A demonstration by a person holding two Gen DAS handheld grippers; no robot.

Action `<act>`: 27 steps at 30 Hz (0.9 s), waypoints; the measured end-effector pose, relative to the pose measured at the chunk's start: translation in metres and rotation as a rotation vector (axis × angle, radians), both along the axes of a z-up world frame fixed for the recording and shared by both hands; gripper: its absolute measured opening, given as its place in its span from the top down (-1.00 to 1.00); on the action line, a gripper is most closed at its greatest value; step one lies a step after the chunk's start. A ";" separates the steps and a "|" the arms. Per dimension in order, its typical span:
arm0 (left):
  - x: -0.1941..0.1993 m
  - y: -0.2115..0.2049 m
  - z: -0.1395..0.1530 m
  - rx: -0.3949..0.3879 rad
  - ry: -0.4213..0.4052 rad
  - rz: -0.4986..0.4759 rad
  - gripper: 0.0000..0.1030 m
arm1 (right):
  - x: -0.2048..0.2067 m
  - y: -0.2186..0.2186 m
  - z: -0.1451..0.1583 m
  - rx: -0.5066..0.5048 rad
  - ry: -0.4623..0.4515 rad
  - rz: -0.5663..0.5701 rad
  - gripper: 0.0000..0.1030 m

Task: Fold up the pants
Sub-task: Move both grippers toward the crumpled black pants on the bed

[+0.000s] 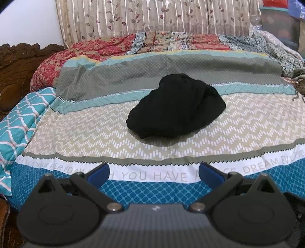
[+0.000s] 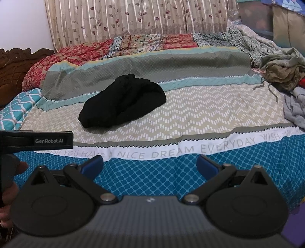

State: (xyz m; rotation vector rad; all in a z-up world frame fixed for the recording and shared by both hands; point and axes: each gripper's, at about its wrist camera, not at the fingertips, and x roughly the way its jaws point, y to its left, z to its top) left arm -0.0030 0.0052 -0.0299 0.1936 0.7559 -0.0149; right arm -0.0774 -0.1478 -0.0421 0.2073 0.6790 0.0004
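Right wrist alone shows clothes pile (image 2: 282, 70), both tools (image 1: 154, 174) (image 2: 150, 165) spread apart, black pants (image 1: 176, 106) bunched.

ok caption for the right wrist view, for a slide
Open right tongs face crumpled black pants on the patterned bedspread, laundry pile at right.

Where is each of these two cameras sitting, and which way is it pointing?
Left wrist: on the left gripper, facing across the bed at the black pants; its open blue fingers show.
Right wrist: on the right gripper, aimed likewise, pants left of centre; open fingers, the left gripper's body and a hand show.
Shared: pants, bedspread, curtain.
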 end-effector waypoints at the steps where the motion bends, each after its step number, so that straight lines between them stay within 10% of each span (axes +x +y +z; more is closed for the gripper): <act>1: 0.002 0.000 -0.001 -0.003 0.007 0.000 -1.00 | 0.002 -0.001 -0.003 0.006 0.011 -0.001 -1.00; 27: 0.013 0.004 -0.016 -0.029 0.071 0.008 -1.00 | 0.009 -0.005 -0.007 0.035 0.031 -0.015 -1.00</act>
